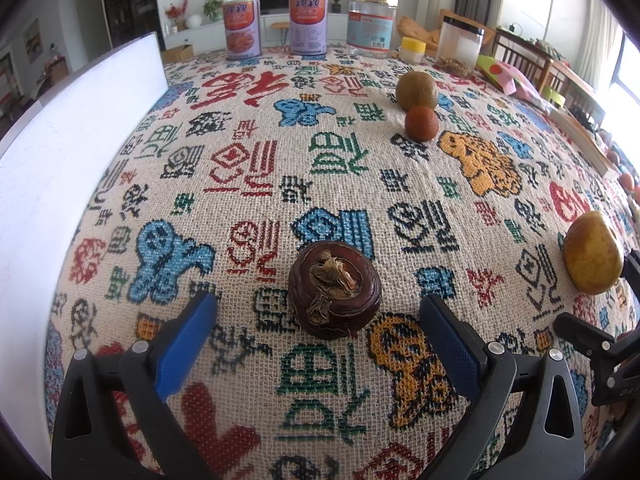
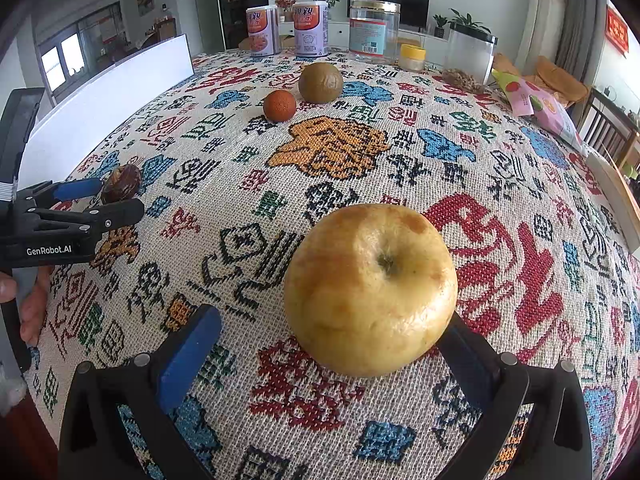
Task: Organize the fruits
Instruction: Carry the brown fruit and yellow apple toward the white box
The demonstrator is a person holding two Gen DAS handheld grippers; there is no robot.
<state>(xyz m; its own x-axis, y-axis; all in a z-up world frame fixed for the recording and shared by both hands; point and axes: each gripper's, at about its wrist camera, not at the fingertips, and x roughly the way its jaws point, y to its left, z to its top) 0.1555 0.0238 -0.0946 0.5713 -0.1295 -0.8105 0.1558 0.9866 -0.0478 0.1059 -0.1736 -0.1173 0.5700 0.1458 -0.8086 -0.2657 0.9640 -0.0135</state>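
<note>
Table: woven cloth (image 1: pixel 256 168), fruit scattered.
Left gripper (image 1: pixel 318 308): my jaws apart, chestnut (image 1: pixel 334 290) between.
Right gripper (image 2: pixel 332 332): jaws wide, apple (image 2: pixel 370 290) between.
Handling: apple probably firm, smooth; I'd grip its widest sides.

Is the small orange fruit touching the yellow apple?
No, the small orange fruit lies far back beside the green fruit, well apart from the yellow apple.

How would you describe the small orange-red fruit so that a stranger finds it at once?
On the patterned tablecloth, look before the row of tins and jars. Two fruits sit together there: the small orange-red fruit lies beside the bigger green-brown fruit, nearer to you. It is smaller, redder and rough-skinned.
</note>
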